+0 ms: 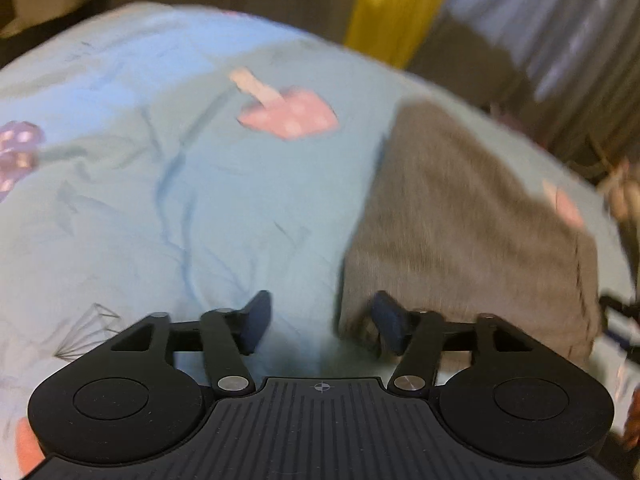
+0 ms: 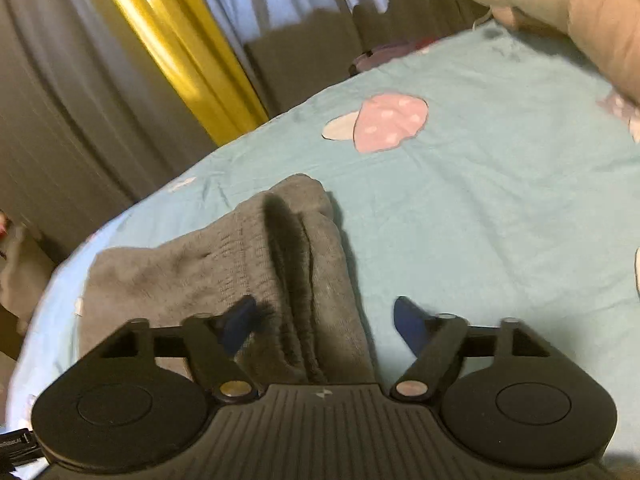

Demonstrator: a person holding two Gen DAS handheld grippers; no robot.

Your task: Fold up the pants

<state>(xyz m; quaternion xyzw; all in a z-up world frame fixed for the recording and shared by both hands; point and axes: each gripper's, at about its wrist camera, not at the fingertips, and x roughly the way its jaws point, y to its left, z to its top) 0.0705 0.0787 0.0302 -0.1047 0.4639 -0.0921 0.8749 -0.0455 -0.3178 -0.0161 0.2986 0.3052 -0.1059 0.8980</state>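
Observation:
The grey pants lie folded into a thick bundle on the light blue bedsheet. In the left wrist view they fill the right half. My left gripper is open, its right finger at the bundle's near left corner, its left finger over bare sheet. In the right wrist view the pants lie at the lower left, with a raised fold running toward the camera. My right gripper is open and straddles that fold's near end without closing on it.
The sheet has pink mushroom prints. A plush toy lies at the far right of the bed. Grey and yellow curtains hang beyond the bed's edge.

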